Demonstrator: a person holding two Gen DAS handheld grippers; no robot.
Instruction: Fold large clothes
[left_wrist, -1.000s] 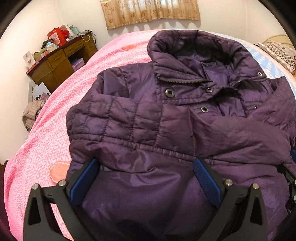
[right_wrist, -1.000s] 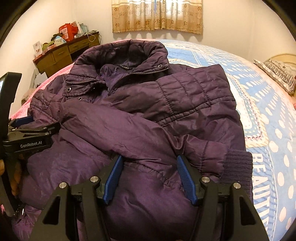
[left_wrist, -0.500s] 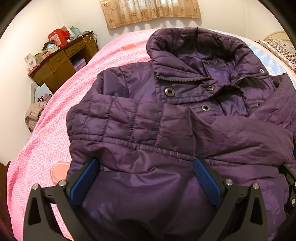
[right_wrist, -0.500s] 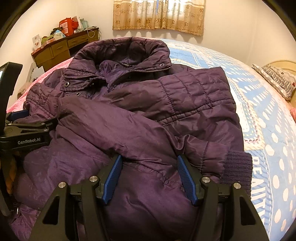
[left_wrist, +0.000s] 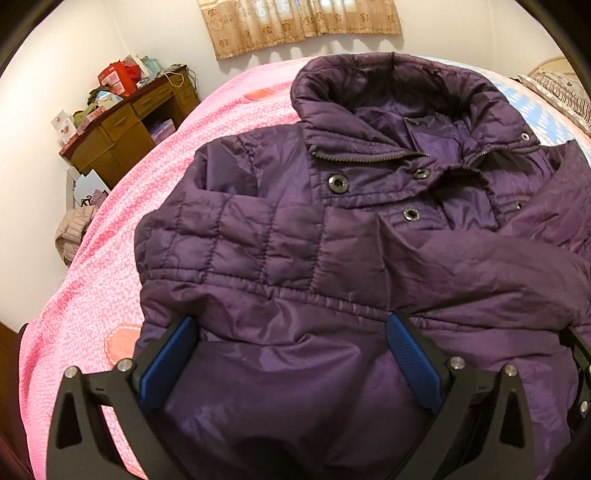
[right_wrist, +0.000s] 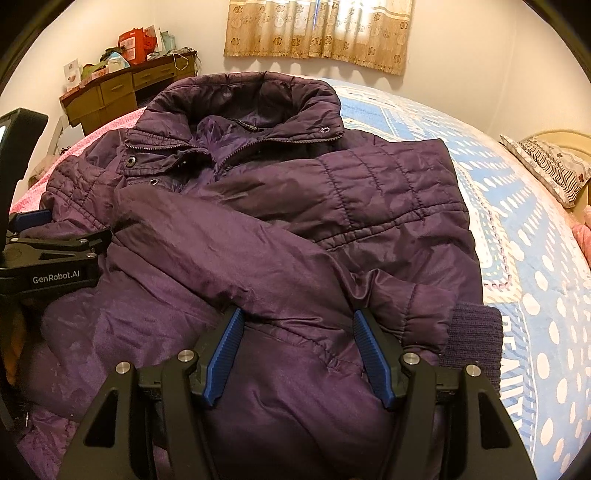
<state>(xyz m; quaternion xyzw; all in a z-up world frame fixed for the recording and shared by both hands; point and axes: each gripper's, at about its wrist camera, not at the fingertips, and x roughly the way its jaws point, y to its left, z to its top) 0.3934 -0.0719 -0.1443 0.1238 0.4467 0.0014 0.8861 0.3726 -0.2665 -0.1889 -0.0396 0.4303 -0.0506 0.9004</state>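
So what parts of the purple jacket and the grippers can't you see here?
- Jacket hem: both views, cut off by the bottom edge and covered by the grippers.
- Second sleeve's cuff: only one knit cuff shows, in the right view.
- Left gripper and right gripper fingertips: sunk in the fabric, so any grip is unclear.
- Desk clutter: too small to name.

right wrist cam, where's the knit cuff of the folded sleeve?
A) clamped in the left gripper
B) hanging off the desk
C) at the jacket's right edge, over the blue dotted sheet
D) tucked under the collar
C: the knit cuff ends the sleeve at the jacket's right edge, against the blue dotted sheet.
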